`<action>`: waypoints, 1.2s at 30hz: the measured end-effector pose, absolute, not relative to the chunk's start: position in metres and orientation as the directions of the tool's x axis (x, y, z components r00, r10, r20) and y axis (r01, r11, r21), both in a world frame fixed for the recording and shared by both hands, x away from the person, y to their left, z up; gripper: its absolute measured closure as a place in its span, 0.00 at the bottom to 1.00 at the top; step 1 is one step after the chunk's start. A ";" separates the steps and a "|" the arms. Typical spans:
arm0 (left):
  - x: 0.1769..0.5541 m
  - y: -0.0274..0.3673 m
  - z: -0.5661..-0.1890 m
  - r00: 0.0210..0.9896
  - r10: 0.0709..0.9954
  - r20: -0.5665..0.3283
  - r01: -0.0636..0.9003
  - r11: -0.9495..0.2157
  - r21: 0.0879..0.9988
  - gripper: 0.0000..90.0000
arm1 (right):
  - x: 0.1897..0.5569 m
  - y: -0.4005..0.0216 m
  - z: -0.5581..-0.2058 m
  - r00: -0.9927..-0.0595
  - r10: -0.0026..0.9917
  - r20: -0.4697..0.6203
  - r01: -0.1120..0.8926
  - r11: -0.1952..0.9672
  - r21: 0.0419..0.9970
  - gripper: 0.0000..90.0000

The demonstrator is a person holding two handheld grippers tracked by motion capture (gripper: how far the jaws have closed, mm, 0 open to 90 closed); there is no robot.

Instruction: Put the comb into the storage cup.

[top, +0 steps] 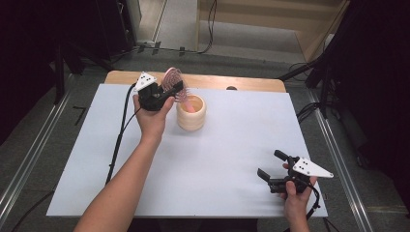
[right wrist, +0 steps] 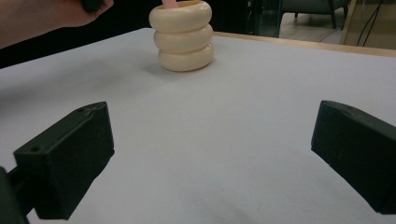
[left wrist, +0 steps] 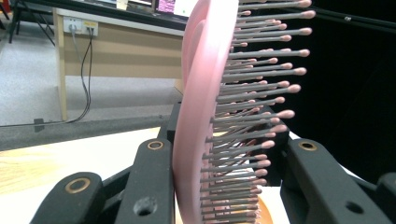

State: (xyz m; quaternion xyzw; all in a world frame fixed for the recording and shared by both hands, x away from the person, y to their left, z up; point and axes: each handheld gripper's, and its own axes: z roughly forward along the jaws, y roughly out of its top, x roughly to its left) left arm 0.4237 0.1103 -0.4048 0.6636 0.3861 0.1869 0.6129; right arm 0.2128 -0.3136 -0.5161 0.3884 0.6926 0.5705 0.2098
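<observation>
High view: 1 brush point(top: 173, 79) pinched in left gripper point(top: 167, 94), handle in 1 cup point(top: 191, 114); right gripper point(top: 270, 177) spread, no writing readable.

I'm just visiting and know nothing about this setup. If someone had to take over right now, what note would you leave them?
Left gripper: jaws shut on the pink hairbrush, gripping its head, held up over the cream ringed holder.
Right gripper: jaws open, nothing between them, resting low at the near right of the white table.
Done: the brush's handle end is already down inside the holder.
Left: probably lower the brush until it rests in the holder, open the jaws, and draw the left hand away.
</observation>
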 end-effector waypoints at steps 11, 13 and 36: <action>0.424 0.107 -0.414 0.622 0.750 -0.226 0.295 0.043 0.954 0.73 | 0.213 -0.314 -0.516 -0.613 0.776 0.150 0.296 0.050 0.954 0.00; 0.424 0.107 -0.415 0.621 0.750 -0.227 0.296 0.043 0.954 0.73 | 0.213 -0.314 -0.516 -0.613 0.775 0.150 0.296 0.050 0.954 0.00; 0.424 0.103 -0.430 0.581 0.768 -0.271 0.321 0.089 0.943 0.72 | 0.213 -0.313 -0.516 -0.614 0.775 0.149 0.297 0.052 0.953 0.00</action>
